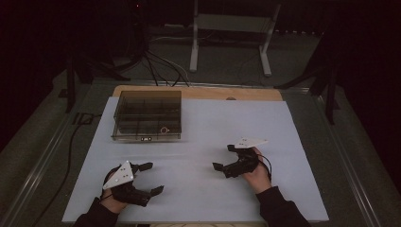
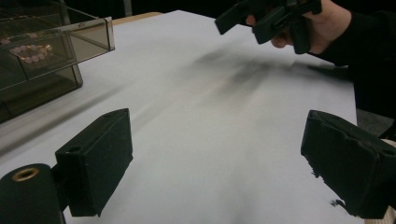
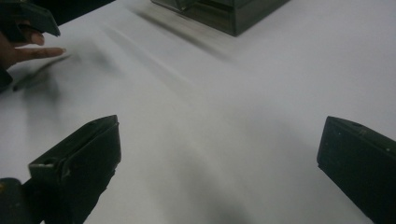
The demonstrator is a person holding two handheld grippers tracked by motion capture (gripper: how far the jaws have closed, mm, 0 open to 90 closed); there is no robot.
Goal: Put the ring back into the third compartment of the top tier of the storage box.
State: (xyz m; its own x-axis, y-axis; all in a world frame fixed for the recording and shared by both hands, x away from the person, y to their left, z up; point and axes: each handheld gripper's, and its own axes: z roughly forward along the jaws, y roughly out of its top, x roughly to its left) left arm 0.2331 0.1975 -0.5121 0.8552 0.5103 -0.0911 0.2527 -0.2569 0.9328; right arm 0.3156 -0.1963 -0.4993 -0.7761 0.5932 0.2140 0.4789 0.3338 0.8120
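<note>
Right now both grippers hover low over the white desk (image 1: 203, 137), and neither one holds anything. The left gripper (image 1: 144, 178) has its jaws wide apart, with only bare desk between them in the left gripper view. The right gripper (image 1: 224, 157) has its jaws wide apart too, and nothing touches them.

The nearest thing to work with is the smoky clear plastic box (image 1: 147, 116), which sits at the far left part of the desk, well apart from both grippers. It has little compartments inside. A bead bracelet (image 2: 30, 48) lies in one compartment, and a small ring-shaped thing (image 1: 164, 130) lies in a near one.

I think the box is light, stiff and smooth, so it could slip. A good spot to hold it is the thin top edge of a side wall, with one jaw inside and one outside. The bracelet looks light and floppy, and it may dangle when lifted, so pinch it gently across the beads.
</note>
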